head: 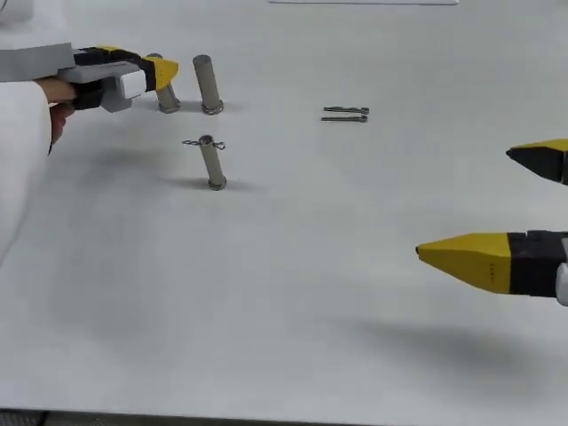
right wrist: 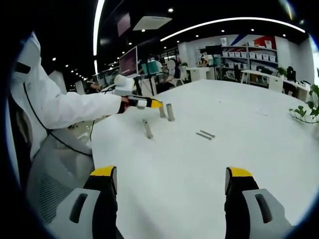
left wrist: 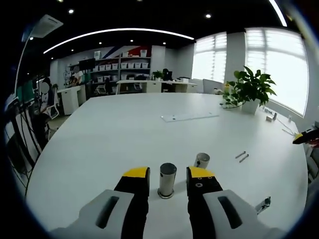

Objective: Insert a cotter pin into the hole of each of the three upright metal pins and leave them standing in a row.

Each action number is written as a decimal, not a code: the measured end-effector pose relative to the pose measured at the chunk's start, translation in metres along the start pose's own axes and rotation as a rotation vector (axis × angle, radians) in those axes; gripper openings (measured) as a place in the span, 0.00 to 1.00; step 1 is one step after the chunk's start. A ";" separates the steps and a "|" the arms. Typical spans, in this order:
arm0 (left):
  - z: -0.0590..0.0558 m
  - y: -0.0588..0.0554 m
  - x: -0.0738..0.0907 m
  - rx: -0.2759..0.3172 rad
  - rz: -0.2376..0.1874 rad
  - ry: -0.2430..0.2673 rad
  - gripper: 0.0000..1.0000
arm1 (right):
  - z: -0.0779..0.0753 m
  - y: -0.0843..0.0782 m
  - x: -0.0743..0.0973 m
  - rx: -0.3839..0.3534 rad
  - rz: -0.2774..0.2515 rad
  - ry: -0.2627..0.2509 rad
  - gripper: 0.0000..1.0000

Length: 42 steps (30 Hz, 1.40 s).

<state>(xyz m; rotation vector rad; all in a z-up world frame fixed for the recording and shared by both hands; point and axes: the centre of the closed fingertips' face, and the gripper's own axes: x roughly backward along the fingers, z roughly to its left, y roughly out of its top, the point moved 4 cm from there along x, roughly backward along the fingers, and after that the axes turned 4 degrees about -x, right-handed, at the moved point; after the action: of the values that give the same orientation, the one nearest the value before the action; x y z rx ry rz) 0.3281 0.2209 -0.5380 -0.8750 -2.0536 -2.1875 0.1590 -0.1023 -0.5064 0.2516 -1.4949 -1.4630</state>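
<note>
Three metal pins stand at the far left of the white table (head: 293,293). The front pin (head: 213,164) carries a cotter pin (head: 203,143) through its top hole. Behind it are a bare pin (head: 208,86) and another pin (head: 167,99), which my left gripper (head: 170,80) straddles. In the left gripper view that pin (left wrist: 167,180) stands between the open jaws with a gap on each side, the second pin (left wrist: 201,160) just beyond. Two loose cotter pins (head: 346,114) lie mid-table. My right gripper (head: 462,202) hovers wide open at the right, holding nothing.
The table's front edge (head: 266,414) runs along the bottom of the head view. In the left gripper view a potted plant (left wrist: 249,89) and a flat clear sheet (left wrist: 189,116) sit at the table's far side. A white sleeve (head: 18,151) reaches in from the left.
</note>
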 end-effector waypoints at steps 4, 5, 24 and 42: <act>-0.001 -0.005 -0.004 -0.006 0.019 0.002 0.25 | 0.001 -0.001 -0.004 -0.011 -0.003 0.010 0.87; -0.003 -0.007 -0.006 -0.008 0.024 -0.008 0.25 | 0.001 -0.002 -0.005 -0.011 0.001 0.014 0.87; -0.001 -0.012 -0.016 -0.005 0.038 0.025 0.10 | -0.005 -0.004 -0.003 -0.008 -0.001 0.005 0.86; -0.022 0.027 0.029 -0.043 -0.013 0.019 0.09 | -0.006 0.002 -0.006 -0.038 -0.070 0.018 0.84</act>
<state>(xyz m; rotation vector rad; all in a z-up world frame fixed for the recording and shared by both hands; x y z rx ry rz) 0.3053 0.2069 -0.5009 -0.8435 -2.0173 -2.2453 0.1673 -0.1010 -0.5094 0.2954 -1.4554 -1.5396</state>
